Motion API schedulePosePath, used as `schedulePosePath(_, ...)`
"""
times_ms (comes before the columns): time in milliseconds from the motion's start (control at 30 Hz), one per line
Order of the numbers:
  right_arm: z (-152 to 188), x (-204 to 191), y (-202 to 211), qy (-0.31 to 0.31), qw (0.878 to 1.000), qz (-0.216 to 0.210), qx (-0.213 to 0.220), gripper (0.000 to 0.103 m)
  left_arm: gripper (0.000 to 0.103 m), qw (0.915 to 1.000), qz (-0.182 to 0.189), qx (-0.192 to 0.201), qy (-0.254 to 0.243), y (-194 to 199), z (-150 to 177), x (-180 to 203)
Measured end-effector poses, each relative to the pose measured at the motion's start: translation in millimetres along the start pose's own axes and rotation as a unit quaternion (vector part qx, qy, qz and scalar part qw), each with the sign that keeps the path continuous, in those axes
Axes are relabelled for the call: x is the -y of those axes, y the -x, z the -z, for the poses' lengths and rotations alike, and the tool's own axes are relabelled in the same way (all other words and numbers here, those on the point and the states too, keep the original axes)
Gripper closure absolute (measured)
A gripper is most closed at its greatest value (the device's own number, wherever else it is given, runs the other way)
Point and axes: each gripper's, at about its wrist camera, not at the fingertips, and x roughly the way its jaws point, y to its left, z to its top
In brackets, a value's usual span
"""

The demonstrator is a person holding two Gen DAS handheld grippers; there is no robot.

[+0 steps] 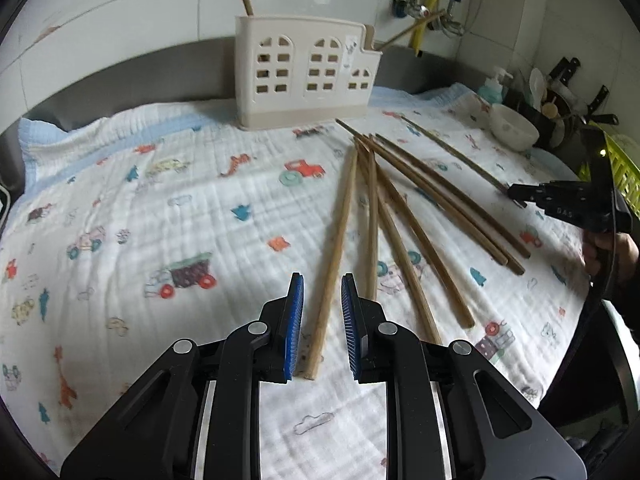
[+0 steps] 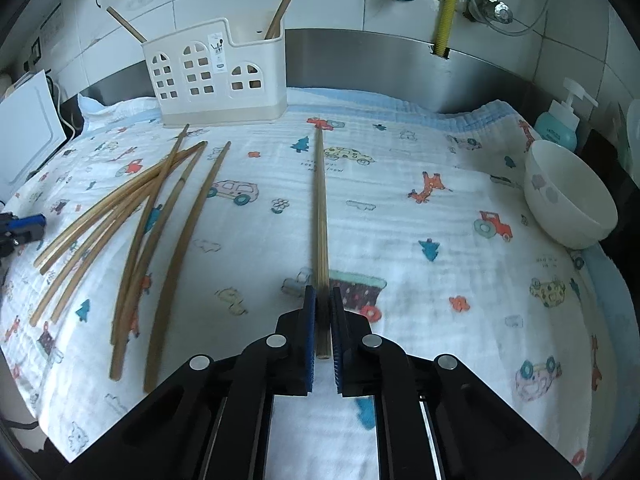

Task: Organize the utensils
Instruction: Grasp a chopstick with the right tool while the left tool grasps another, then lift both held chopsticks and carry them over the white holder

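The right tongs [image 2: 322, 316] are pinching one chopstick [image 2: 320, 208] near its butt end; the stick runs straight ahead of them across the printed cloth [image 2: 400, 184] toward the white holder [image 2: 218, 80], which stands at the far edge of the table, ahead and to the left. From the left wrist view the left tongs [image 1: 322, 296] stand spread a little, with a second chopstick [image 1: 334, 248] lying between the pads, and neither pad looks pressed on it. The remaining loose chopsticks [image 1: 420, 216] fan out just to the right of the left tongs. Two or three sticks already lean in the holder.

The main risk lies in the right grip. It sits far back on a long, thin stick, so when lifted the free tip is likely to droop or swing, and it could catch on the soft cloth or strike the holder's rim instead of dropping in. The round stick could also roll between the pads.

On the left, the stick lies closer to one pad than the other; closing now may nudge it sideways into its neighbours, or gather a fold of cloth along with it. The white bowl [image 2: 568, 196], well to the right of the right tongs, seems clear of both paths.
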Motion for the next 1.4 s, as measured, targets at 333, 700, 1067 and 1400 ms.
schedulePosePath(333, 6.7, -4.8, 1.6, -0.011, 1.000, 0.000, 0.003, 0.096, 0.084, 0.9997, -0.007, -0.021, -0.013, -17.4, 5.6, 3.8)
schedulePosePath(700, 5.7, -8.6, 4.0, -0.011, 1.000, 0.007, 0.011, 0.096, 0.096, 0.9994, -0.020, -0.029, -0.001, -19.8, 3.2, 4.6)
schedulePosePath(1067, -8.4, -23.0, 66.4, -0.016, 0.995, -0.001, 0.096, 0.096, 0.098, 0.9991, -0.027, 0.030, 0.014, 14.0, 0.9, 7.9)
schedulePosePath(1400, -56.4, -43.6, 128.3, -0.001, 0.982, -0.025, 0.189, 0.096, 0.098, 0.9964, -0.015, 0.083, 0.011, 53.9, -18.1, 13.3)
